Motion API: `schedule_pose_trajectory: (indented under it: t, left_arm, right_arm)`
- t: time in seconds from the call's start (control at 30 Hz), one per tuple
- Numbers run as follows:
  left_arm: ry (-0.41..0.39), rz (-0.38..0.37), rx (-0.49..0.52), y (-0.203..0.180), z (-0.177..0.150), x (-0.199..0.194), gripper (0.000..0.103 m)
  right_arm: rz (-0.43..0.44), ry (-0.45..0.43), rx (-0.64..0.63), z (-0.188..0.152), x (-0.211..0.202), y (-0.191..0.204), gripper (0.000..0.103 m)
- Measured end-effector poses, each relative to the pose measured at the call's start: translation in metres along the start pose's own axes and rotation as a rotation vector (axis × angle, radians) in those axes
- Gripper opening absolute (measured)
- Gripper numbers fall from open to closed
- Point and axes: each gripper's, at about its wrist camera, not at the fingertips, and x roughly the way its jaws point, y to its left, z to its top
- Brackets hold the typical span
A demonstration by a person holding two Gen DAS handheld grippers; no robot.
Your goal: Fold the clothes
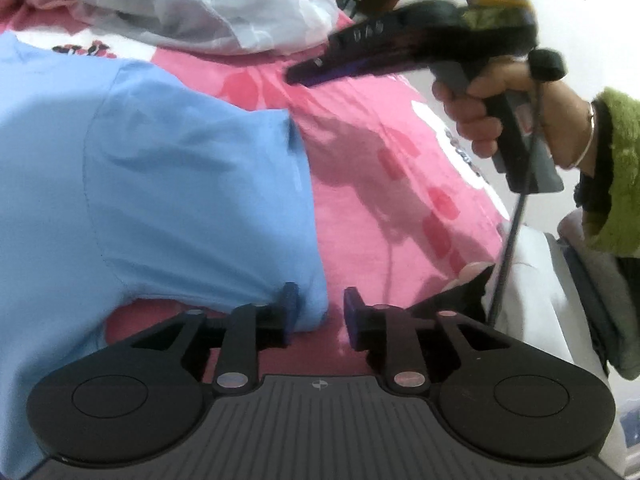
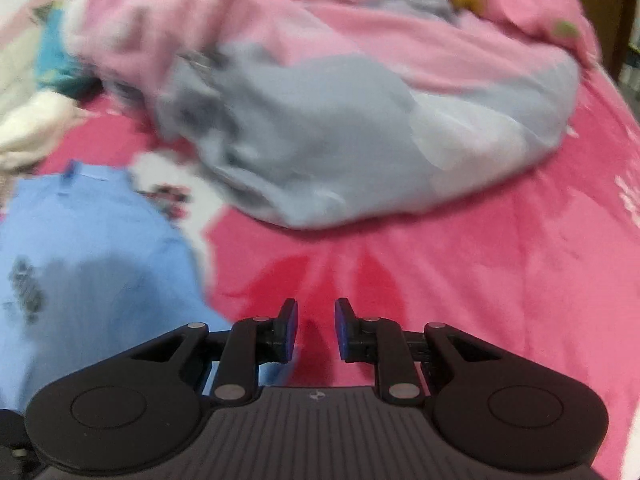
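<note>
On the pink bedsheet (image 1: 360,168): light blue T-shirt (image 1: 160,184) spread flat, grey-and-pink heap of bedding (image 2: 340,128) behind it.

Left gripper (image 1: 320,312): jaws apart; the shirt's sleeve corner lies against the left finger (image 1: 289,300), the other finger is clear of it, no clamp on the cloth.

Right gripper (image 2: 316,328): jaws a little apart, only sheet showing in the gap, nothing gripped.

Left wrist view only: right gripper seen from outside, up over the sheet and clear of the shirt, held by a hand (image 1: 484,112) with a bangle and a green fuzzy sleeve (image 1: 616,176); a cable (image 1: 508,240) hangs from it. Shirt's sleeve seam is sharp here.

Right wrist view only: shirt collar (image 2: 80,174) and a dark print (image 2: 24,288) on the chest; white and teal cloth (image 2: 36,96) at far left.

Cut off: the shirt runs out of both views at the left edge, hem not visible.

Hard to make out: right wrist view is motion-blurred, heap detail and the print unreadable. Right gripper's fingertips are smeared in the left wrist view, so their gap can't be read there.
</note>
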Motion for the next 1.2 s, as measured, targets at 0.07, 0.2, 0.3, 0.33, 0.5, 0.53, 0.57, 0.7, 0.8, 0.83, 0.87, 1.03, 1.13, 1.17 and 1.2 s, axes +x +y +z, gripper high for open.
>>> schedule_pose_trajectory:
  t: [0.07, 0.2, 0.3, 0.33, 0.5, 0.53, 0.57, 0.7, 0.8, 0.83, 0.87, 1.03, 1.13, 1.17, 1.2]
  left_arm:
    - [-0.003, 0.001, 0.011, -0.003, -0.002, 0.001, 0.032]
    - [-0.007, -0.002, -0.017, 0.0, -0.005, 0.004, 0.034]
    - [-0.012, -0.005, -0.021, 0.003, -0.006, 0.004, 0.035]
    - [-0.014, -0.009, -0.025, 0.003, -0.006, 0.004, 0.035]
    - [-0.013, -0.016, -0.037, 0.006, -0.005, 0.003, 0.035]
    - [-0.015, -0.012, -0.041, 0.005, -0.005, 0.0, 0.035]
    - [-0.023, -0.003, -0.041, 0.005, -0.004, -0.002, 0.035]
    - [-0.093, 0.051, 0.005, 0.001, 0.002, -0.015, 0.035]
    - [-0.087, 0.097, 0.054, -0.001, 0.01, -0.007, 0.035]
    - [-0.078, 0.112, 0.07, -0.001, 0.012, -0.003, 0.035]
    - [-0.057, 0.123, 0.079, -0.001, 0.012, 0.003, 0.034]
    - [-0.037, 0.154, 0.082, 0.001, 0.01, 0.012, 0.019]
    - [-0.047, 0.138, 0.059, 0.004, 0.007, 0.008, 0.007]
    - [-0.046, 0.133, 0.062, 0.004, 0.006, 0.008, 0.004]
    - [-0.045, 0.129, 0.065, 0.003, 0.005, 0.007, 0.003]
  right_arm:
    - [0.064, 0.021, -0.104, -0.003, 0.002, 0.016, 0.021]
    - [0.044, 0.144, -0.27, -0.018, 0.028, 0.028, 0.021]
    - [0.012, 0.215, -0.238, -0.024, 0.031, 0.015, 0.021]
    - [-0.01, 0.238, -0.222, -0.025, 0.027, 0.011, 0.021]
    - [-0.094, 0.307, -0.134, -0.023, 0.01, -0.002, 0.021]
    - [-0.079, 0.284, -0.096, -0.019, 0.005, -0.004, 0.021]
    - [-0.059, 0.264, -0.052, -0.016, 0.002, -0.007, 0.021]
    - [0.017, 0.193, 0.132, -0.004, -0.001, -0.019, 0.021]
    - [0.091, 0.175, 0.263, -0.002, 0.001, -0.025, 0.022]
    - [0.109, 0.184, 0.298, -0.003, 0.005, -0.026, 0.022]
    - [0.122, 0.198, 0.329, -0.003, 0.01, -0.026, 0.022]
    - [0.126, 0.26, 0.424, -0.013, 0.033, -0.03, 0.021]
    - [0.136, 0.248, 0.474, -0.02, 0.039, -0.036, 0.019]
    - [0.144, 0.235, 0.484, -0.021, 0.039, -0.037, 0.008]
    - [0.151, 0.225, 0.488, -0.022, 0.038, -0.038, 0.003]
